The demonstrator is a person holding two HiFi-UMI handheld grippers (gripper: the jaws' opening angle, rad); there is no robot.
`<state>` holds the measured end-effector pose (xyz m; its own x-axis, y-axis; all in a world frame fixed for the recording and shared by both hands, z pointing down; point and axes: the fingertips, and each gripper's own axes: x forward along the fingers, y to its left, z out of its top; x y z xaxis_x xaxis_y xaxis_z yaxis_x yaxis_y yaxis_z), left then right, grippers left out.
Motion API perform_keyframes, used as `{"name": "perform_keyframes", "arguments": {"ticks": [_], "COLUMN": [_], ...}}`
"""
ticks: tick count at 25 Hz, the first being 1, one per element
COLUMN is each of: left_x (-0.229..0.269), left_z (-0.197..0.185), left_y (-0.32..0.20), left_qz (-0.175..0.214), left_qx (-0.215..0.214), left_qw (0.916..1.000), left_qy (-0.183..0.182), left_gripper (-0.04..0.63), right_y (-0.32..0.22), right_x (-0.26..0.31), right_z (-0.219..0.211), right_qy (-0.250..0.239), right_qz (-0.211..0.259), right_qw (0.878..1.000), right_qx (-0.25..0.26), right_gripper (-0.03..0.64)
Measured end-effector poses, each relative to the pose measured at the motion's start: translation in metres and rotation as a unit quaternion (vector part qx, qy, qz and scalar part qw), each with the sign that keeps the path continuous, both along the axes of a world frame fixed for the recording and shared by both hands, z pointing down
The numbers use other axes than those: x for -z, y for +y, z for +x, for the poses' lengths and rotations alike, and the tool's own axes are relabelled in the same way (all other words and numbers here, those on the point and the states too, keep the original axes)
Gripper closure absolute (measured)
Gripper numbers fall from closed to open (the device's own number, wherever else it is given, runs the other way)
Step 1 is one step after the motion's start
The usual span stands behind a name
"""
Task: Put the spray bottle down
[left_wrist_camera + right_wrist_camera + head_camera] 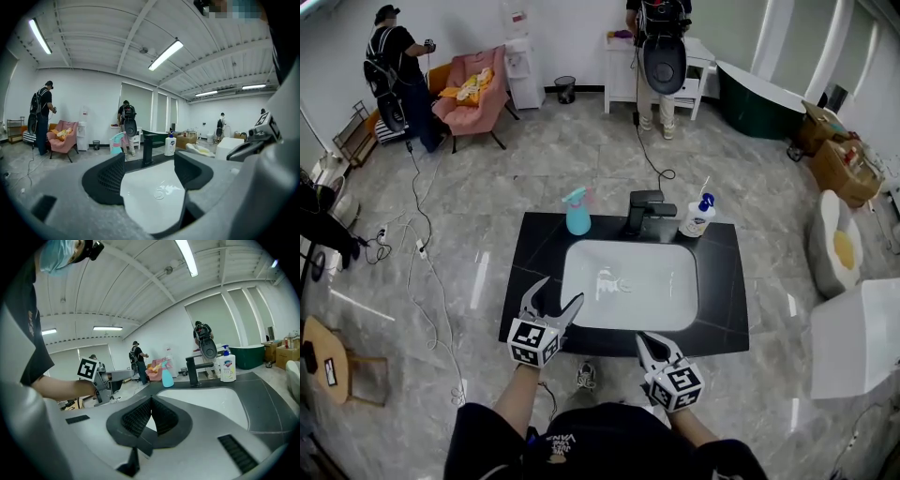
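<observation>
The blue spray bottle (577, 212) with a pink trigger stands upright on the black counter (536, 272), at its back left, left of the black tap (645, 212). It also shows in the left gripper view as a small spray bottle (117, 142) and in the right gripper view as a spray bottle (167, 377). My left gripper (553, 306) is open and empty over the counter's front left, by the white basin (628, 284). My right gripper (656, 349) is shut and empty at the counter's front edge.
A white pump bottle (697, 217) stands right of the tap. Around the counter are a pink armchair (471, 89), a white block (855, 337), cardboard boxes (842, 161), floor cables (427, 258) and two standing people (397, 70).
</observation>
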<state>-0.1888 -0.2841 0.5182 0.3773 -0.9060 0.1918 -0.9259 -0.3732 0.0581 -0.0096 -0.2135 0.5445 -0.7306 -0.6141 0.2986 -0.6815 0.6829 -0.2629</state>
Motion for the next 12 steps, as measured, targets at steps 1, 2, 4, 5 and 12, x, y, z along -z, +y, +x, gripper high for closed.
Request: {"name": "perform_keyframes", "arguments": {"ticks": [1, 2, 4, 5, 12], "left_x": [0.002, 0.003, 0.005, 0.005, 0.007], "left_z": [0.006, 0.011, 0.022, 0.027, 0.063], "left_y": [0.009, 0.018, 0.036, 0.045, 0.109], "left_qz": [0.0, -0.001, -0.001, -0.002, 0.0], "left_qx": [-0.001, -0.001, -0.001, -0.001, 0.0], "left_qw": [1.0, 1.0, 1.0, 1.0, 1.0], "left_qy": [0.002, 0.003, 0.003, 0.002, -0.009], "left_gripper": [0.256, 0.256, 0.258, 0.259, 0.409], "right_y": [0.005, 0.009, 0.018, 0.023, 0.057], "right_x": [0.0, 0.001, 0.002, 0.003, 0.008], "right_z": [0.004, 0.008, 0.016, 0.019, 0.048], "right_qy": [0.0, -0.001, -0.003, -0.004, -0.011], "right_qz": [0.001, 0.003, 0.006, 0.008, 0.016], "right_qw": [1.0, 1.0, 1.0, 1.0, 1.0], "right_qx": [0.001, 0.003, 0.006, 0.008, 0.011], "right_gripper": [0.615, 0.615, 0.615, 0.615, 0.615]}}
